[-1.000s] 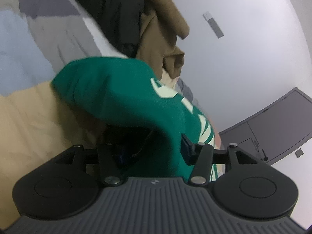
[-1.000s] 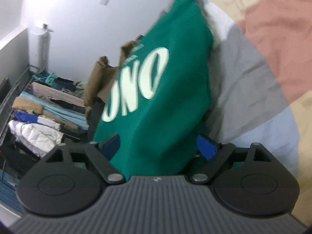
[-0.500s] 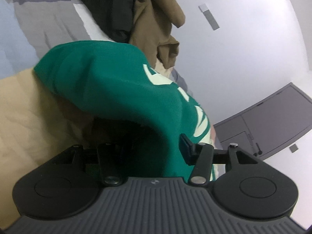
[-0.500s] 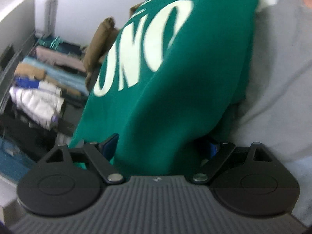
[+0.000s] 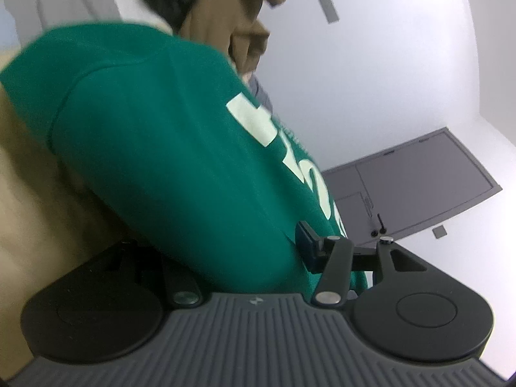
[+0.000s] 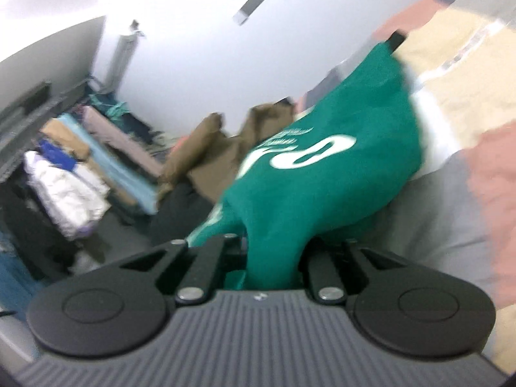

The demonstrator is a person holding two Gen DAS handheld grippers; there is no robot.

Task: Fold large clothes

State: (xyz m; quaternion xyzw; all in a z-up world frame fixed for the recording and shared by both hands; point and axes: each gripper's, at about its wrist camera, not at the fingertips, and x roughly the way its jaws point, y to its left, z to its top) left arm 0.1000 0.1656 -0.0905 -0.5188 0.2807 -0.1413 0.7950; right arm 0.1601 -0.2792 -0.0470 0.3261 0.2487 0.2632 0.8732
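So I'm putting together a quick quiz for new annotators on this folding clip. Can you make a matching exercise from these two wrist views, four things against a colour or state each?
Things:
1. sweatshirt
2. right claw
3. crumpled garment behind the sweatshirt
4. bedspread

Colour or state:
A. brown
B. closing, with fabric bunched between the fingers
C. patchwork of tan, pink and grey
D. green with pale lettering

Pairs: 1-D, 2-B, 3-A, 4-C
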